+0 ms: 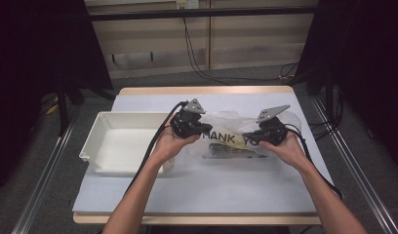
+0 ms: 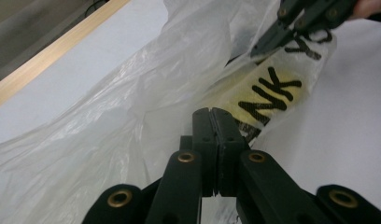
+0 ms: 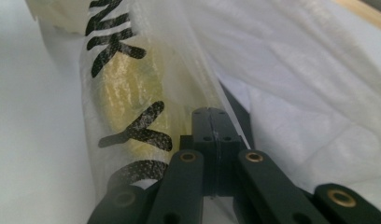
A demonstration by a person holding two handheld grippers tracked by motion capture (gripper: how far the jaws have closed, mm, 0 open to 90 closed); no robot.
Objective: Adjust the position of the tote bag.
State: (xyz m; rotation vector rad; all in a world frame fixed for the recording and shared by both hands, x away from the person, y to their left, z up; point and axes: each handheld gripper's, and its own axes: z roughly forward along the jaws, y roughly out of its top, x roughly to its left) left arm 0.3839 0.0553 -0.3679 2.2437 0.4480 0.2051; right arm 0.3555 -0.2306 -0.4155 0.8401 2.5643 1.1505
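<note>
In my left gripper [image 2: 215, 114] view the jaws are pressed together on thin film of the plastic bag [image 2: 132, 107], and my right gripper [image 3: 215, 114] view shows its jaws pinched on the bag's film too. The close views show something yellow [image 3: 128, 88] behind the black lettering. From above, the bag lies mid-table [image 1: 138, 195], with a white tray [image 1: 97, 146] at its left.

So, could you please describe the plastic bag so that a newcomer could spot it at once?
On the white-covered table, just right of the white tray, lies a crumpled, see-through plastic bag between the two grippers. Its bold black THANK YOU lettering sets it apart.
</note>
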